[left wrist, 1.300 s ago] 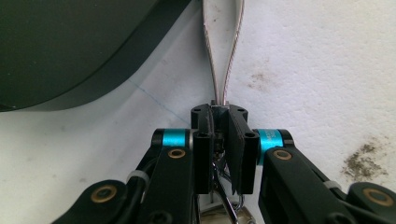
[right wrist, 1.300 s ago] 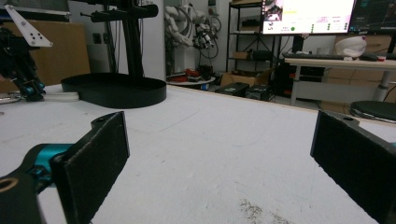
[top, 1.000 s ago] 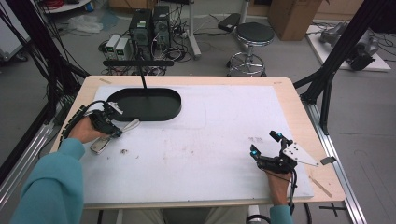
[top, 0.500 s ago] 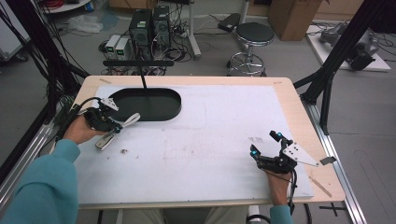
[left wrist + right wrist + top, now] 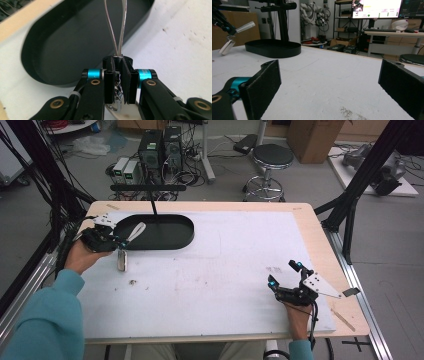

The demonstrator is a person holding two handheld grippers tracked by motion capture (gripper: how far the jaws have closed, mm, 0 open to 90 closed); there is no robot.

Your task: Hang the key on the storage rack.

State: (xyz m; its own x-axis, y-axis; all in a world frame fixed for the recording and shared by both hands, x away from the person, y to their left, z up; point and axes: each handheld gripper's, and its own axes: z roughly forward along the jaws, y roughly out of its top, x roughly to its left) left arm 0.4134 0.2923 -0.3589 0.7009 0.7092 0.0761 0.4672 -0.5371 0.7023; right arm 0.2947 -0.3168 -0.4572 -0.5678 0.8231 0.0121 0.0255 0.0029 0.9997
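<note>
No legible txt — none

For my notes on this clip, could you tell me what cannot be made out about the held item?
- Left gripper view: its shut jaws cover the keyring's middle; the bottom edge crops its lower end.
- High view: the hanging tag is too small to identify.
- Right gripper view: tag blurred.

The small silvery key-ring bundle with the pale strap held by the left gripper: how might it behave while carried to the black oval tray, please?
The small silvery key-ring bundle with the pale strap probably swings: one piece hangs limp under the left gripper. It looks light. The strap seems fairly springy, jutting out over the black oval tray. Its shiny metal might slip between the pads.
</note>
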